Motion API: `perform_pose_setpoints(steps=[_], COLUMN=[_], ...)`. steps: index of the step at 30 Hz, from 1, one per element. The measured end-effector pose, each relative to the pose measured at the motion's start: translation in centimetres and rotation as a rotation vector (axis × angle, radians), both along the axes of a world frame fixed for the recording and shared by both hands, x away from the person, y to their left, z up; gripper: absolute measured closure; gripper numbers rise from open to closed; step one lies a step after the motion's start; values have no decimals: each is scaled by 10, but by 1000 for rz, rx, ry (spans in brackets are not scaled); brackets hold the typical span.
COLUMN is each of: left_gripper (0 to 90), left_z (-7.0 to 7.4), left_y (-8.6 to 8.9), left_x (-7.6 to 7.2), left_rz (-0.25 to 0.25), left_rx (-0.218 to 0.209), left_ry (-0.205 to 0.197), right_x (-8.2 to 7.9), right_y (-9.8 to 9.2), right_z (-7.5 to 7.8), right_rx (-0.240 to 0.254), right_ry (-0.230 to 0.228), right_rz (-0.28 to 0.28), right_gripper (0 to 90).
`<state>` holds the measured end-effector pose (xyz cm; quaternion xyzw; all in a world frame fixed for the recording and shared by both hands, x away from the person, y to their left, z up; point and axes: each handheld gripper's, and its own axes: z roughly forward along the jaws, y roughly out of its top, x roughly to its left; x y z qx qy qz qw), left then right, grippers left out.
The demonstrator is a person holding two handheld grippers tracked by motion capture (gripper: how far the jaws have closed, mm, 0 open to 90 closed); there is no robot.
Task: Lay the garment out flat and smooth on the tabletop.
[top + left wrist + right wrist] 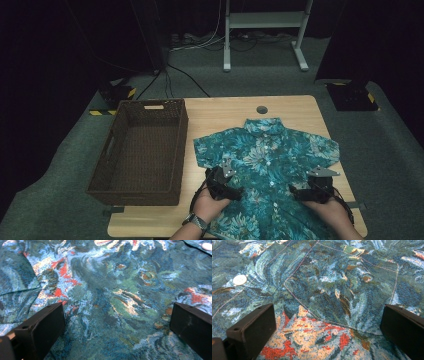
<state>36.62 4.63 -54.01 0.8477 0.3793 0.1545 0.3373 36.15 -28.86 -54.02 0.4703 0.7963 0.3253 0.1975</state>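
Teal floral shirt (265, 160) lies flat on the counter (220, 112) beneath your left claw (231, 186) and right claw (300, 191), both spread open.

Dark brown wicker basket (114, 150) on the left part of a light wooden counter (220, 115), long side running away from the near edge, cut-out handle in the far wall. Round grey grommet (261, 109) set in the counter near its far edge, well apart from the basket. Beyond the counter, grey-green carpet (65, 150), with the white legs of a frame (300, 52) standing on it. Black and white cables (190, 45) strewn across the carpet toward the frame. Yellow-and-black striped tape (102, 112) on the floor at far left, a dark block (352, 96) with similar tape at far right.
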Motion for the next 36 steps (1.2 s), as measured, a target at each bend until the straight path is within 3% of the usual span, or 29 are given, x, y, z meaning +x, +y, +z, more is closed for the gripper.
perform_pose_setpoints(steps=[6, 9, 11, 15, 18, 28, 30, 33, 36], left_gripper=[0, 0, 0, 0, 0, 0, 7, 7, 5], left_z=[0, 2, 5, 14, 21, 30, 29, 28, 28], left_y=[-5, -5, -4, 1, 7, 27, 31, 36, 38], left_x=[-15, -14, -9, 1, 10, 40, 47, 55, 61], left_rz=[-46, -56, -48, -29, -9, 51, 43, 63, 97], left_rx=[5, 9, -3, -31, -57, -127, -179, -184, -158], left_ry=[0, 20, 44, 22, 5, 9, 8, 9, 4], right_x=[-15, -12, -8, 2, 7, 5, 5, 5, 4], right_y=[-4, 1, 5, 14, 19, 14, 13, 14, 14], right_z=[2, 9, 15, 19, 14, 0, 0, 0, 0], right_rx=[-18, -23, -10, -1, 0, 8, 13, 10, 9], right_ry=[10, -24, -41, -43, -32, -1, -1, 0, -2], right_rz=[-4, -3, 2, 15, 24, 25, 28, 38, 55], right_gripper=[2, 2, 2, 2, 3, 5, 6, 6, 6])
